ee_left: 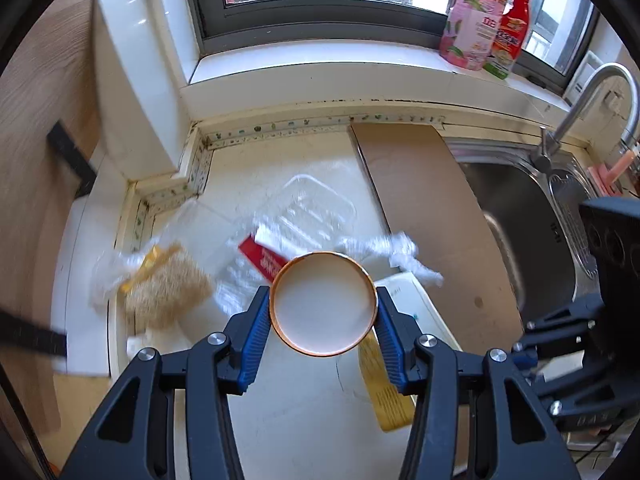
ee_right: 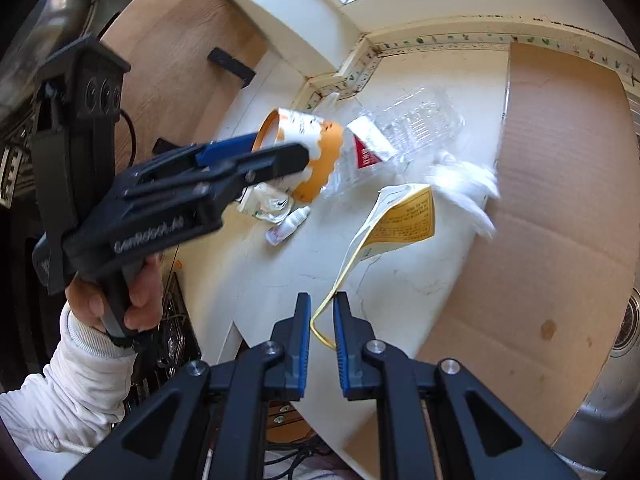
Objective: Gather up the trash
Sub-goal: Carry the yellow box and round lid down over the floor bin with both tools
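My left gripper is shut on an orange and white paper cup, whose open mouth faces the camera. In the right wrist view the cup hangs tilted above the counter in the left gripper, which a hand holds. My right gripper is shut on the thin edge of a yellow and white packet, which curves up from the jaws. On the white counter lie a clear plastic clamshell, a red and white box, crumpled tissue, a small dropper bottle and a clear wrapper.
Brown cardboard lies beside and partly over the steel sink with its tap. Two cleaner bottles stand on the window sill. A brown fuzzy bundle with a plastic bag sits at the counter's left edge, by a wooden panel.
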